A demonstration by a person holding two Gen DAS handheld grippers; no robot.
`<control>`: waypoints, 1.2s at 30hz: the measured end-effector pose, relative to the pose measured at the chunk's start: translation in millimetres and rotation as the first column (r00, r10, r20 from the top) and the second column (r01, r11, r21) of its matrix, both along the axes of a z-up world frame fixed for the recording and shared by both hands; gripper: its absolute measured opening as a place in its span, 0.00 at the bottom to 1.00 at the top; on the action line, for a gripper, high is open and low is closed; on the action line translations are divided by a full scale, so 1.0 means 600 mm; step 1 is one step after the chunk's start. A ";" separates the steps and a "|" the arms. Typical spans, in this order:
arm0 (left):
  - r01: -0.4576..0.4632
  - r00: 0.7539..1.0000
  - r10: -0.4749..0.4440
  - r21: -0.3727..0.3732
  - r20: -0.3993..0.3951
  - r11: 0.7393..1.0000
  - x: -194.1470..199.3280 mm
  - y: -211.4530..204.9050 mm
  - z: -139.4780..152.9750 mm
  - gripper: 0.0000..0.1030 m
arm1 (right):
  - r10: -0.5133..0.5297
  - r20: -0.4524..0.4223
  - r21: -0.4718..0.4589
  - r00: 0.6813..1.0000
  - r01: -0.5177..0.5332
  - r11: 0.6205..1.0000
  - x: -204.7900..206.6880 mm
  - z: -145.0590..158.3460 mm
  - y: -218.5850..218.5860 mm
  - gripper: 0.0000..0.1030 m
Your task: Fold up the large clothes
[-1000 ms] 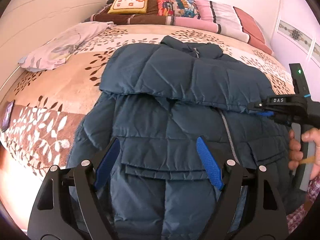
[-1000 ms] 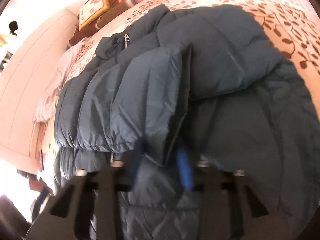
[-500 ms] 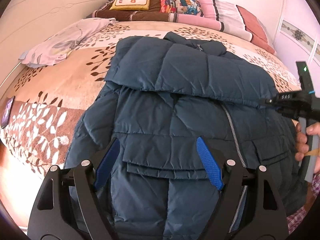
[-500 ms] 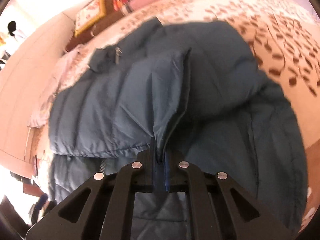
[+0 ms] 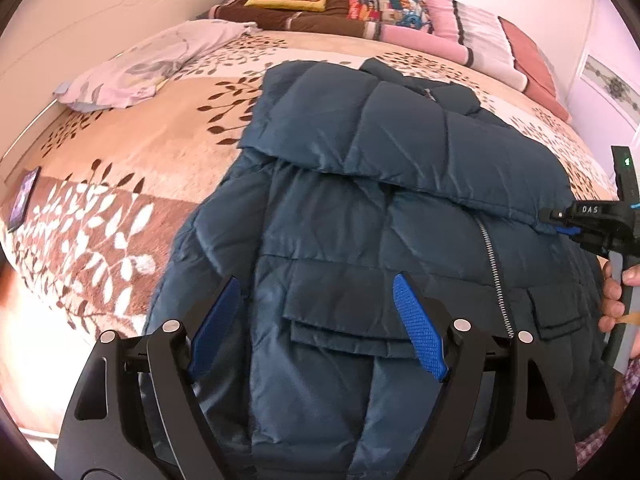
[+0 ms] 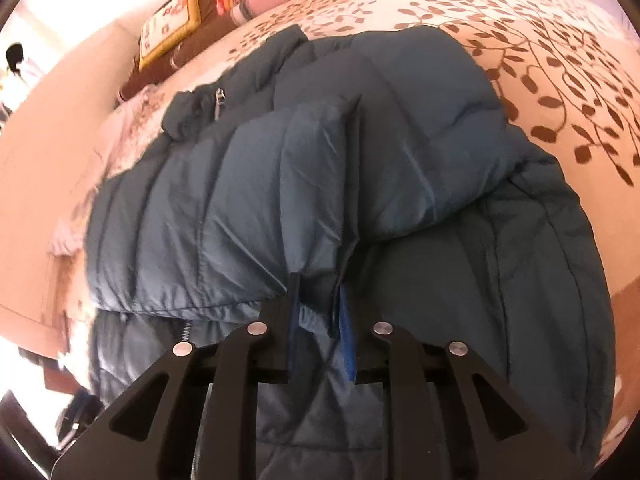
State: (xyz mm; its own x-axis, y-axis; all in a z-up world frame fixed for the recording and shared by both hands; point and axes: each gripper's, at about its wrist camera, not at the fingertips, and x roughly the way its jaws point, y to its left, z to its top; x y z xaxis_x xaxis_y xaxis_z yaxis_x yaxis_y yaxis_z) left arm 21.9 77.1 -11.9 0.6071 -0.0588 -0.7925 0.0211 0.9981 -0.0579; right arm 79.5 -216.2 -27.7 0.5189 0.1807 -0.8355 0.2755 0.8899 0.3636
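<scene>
A dark blue puffer jacket [image 5: 360,240] lies front up on the bed, zipper closed. One sleeve [image 5: 400,140] is folded across its chest. My left gripper [image 5: 316,280] hovers open over the lower front, above a pocket flap, holding nothing. My right gripper [image 6: 319,284] is at the sleeve's cuff [image 6: 316,312]; its jaws are opening, with the cuff still between the pads and only loosely touched. In the left wrist view the right gripper [image 5: 554,220] reaches in from the right edge, a hand [image 5: 612,300] on its handle.
The bed carries a beige blanket [image 5: 140,168] with a brown leaf pattern. A lilac cloth [image 5: 152,68] lies at the far left and several patterned pillows [image 5: 360,0] line the headboard. A phone [image 5: 22,200] sits at the left bed edge.
The right gripper pinched tight on the sleeve cuff half a second ago and its jaws have now parted. The sleeve rests across the chest. The left gripper has stayed open and nearly still.
</scene>
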 end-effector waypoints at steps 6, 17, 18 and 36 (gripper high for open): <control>-0.015 1.000 0.015 0.004 0.009 1.000 -0.005 0.017 0.004 0.76 | 0.012 -0.001 -0.021 1.000 -0.012 1.000 -0.011 0.008 -0.001 0.26; -0.044 0.999 0.044 -0.001 0.000 0.999 -0.024 0.090 0.027 0.76 | 0.098 0.059 -0.128 0.993 -0.089 0.988 -0.188 0.061 -0.018 0.39; -0.045 0.999 0.045 -0.001 -0.004 0.999 -0.028 0.099 0.030 0.76 | 0.096 0.055 -0.132 0.994 -0.088 0.987 -0.203 0.062 -0.021 0.42; 0.009 0.966 -0.041 -0.126 -0.256 0.992 -0.144 0.188 -0.050 0.76 | -0.019 -0.039 -0.113 0.999 0.015 0.994 -0.403 0.046 -0.105 0.66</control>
State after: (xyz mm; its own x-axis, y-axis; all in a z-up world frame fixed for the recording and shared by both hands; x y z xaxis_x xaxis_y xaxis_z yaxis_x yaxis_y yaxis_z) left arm -64.2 190.0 -42.2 0.3802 -0.1777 -0.9077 0.0141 0.9824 -0.1865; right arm -162.6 -279.2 -0.3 0.4868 0.0759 -0.8702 0.3033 0.9195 0.2499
